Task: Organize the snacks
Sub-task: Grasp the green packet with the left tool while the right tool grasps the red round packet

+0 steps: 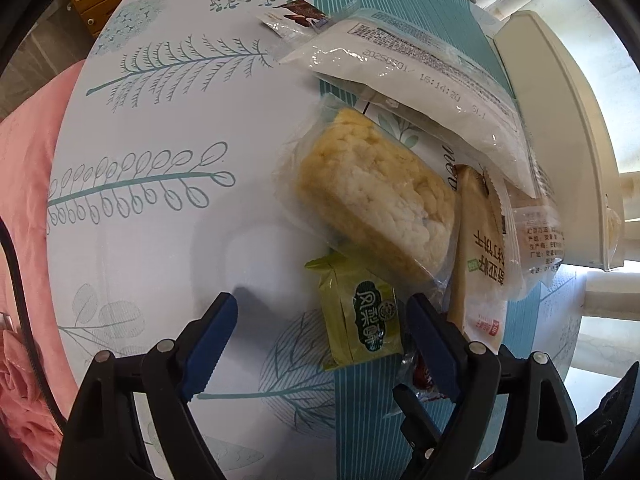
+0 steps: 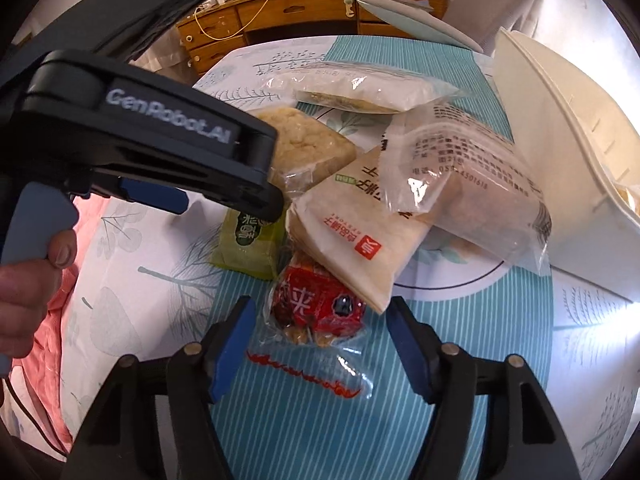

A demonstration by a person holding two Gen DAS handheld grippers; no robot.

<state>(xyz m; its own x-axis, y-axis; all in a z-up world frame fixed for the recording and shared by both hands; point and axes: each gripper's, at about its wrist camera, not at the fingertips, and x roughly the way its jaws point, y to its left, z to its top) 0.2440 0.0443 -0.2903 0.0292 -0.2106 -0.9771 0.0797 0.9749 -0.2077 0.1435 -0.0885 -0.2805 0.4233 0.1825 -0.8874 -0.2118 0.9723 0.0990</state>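
— Both tongs point steeply down, don't they?

— Yes. The left tongs hang with their blue pads spread wide, gripping nothing. A hand holds their grip, thumb curled round the handle.

— And the right tongs?

— Jaws parted too, somewhat narrower, the pads pressing on nothing.

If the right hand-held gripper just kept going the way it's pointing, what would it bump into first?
Most likely the red snack packet: it lies between the right hand-held gripper's open fingers, untouched. The beige cracker packet lies just beyond, though depth is hard to judge.
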